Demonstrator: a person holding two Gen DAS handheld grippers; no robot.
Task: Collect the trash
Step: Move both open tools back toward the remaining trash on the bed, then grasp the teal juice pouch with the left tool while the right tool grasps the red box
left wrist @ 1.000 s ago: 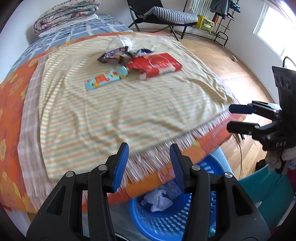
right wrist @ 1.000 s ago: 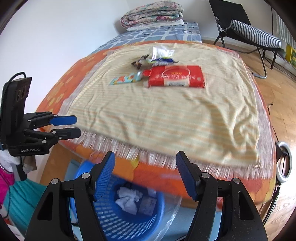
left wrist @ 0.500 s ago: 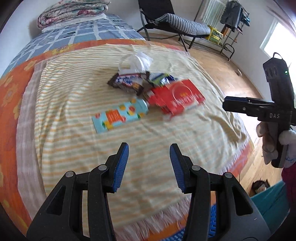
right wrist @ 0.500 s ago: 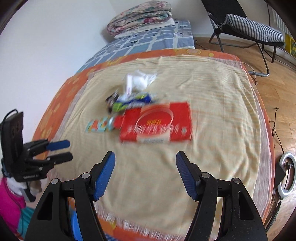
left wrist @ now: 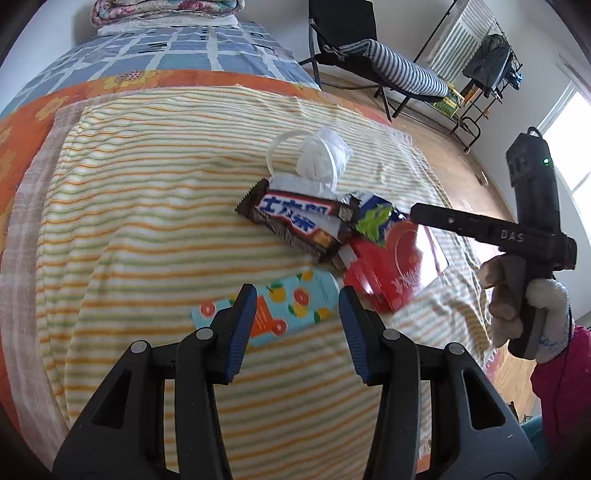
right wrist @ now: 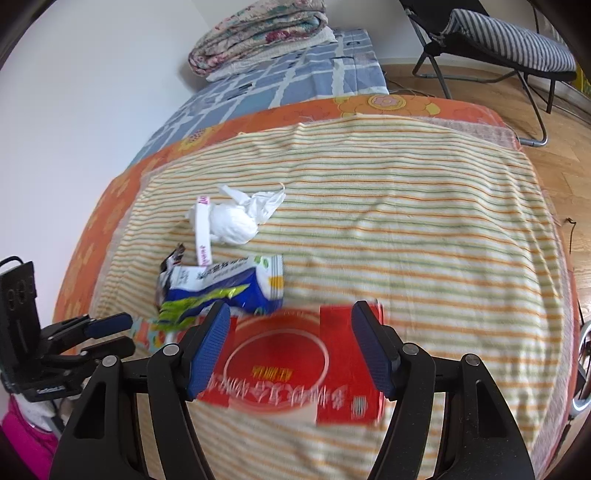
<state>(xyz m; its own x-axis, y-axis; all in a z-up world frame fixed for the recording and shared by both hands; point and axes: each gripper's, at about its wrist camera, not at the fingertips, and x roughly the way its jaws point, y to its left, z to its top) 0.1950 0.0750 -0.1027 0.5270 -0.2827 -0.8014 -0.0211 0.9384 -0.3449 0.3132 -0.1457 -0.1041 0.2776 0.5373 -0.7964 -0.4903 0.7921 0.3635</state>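
Trash lies in a pile on the striped blanket. A light-blue fruit-print packet lies right before my open, empty left gripper, its near part between the fingers. A flat red box lies under my open, empty right gripper; it also shows in the left wrist view. Behind them lie a brown candy wrapper, a blue-green-white packet and a white crumpled tissue with a plastic ring. The left gripper shows in the right wrist view.
The bed has an orange flowered cover and a blue checked sheet with folded quilts at the far end. A black folding chair with a striped cushion stands on the wooden floor to the right.
Both grippers moved forward from the blue basket at the bed's edge, over the blanket to the trash pile. The basket has left both views. Both stayed open.
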